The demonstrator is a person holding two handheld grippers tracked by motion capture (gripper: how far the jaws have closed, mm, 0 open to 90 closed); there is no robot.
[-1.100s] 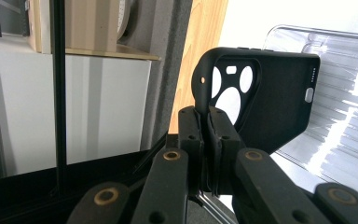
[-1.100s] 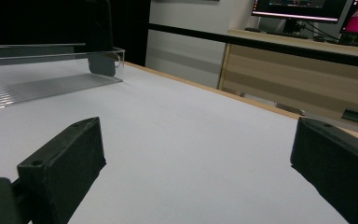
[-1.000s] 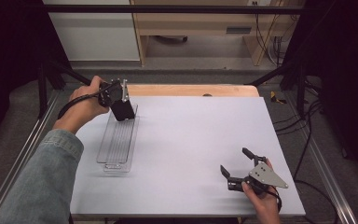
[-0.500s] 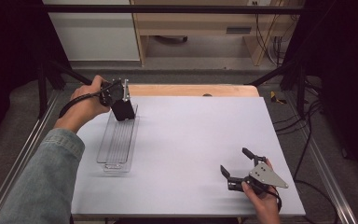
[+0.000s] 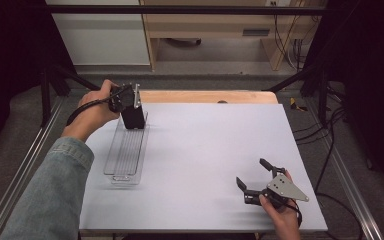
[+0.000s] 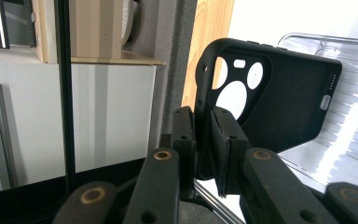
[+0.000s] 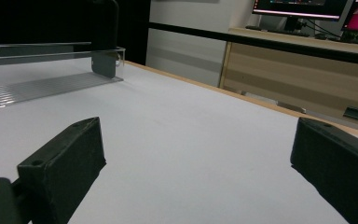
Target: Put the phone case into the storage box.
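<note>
Nearest, the right claw [image 5: 254,176] rests spread wide on the white worktop [image 5: 205,150], holding nothing. Farther off, the left claw [image 6: 204,135], its jaws just easing apart, pinches a black phone case [image 6: 270,102] standing in the clear tray [image 5: 125,155], at its far end.

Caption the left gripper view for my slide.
Left gripper pinching a black soft phone case above the clear ribbed plastic tray.

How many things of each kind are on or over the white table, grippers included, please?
Black two-jaw grippers: 2, the left gripper and the right gripper
Black soft phone cases with camera cut-outs: 1, the phone case
Clear ribbed plastic trays: 1, the tray
Total: 4
</note>
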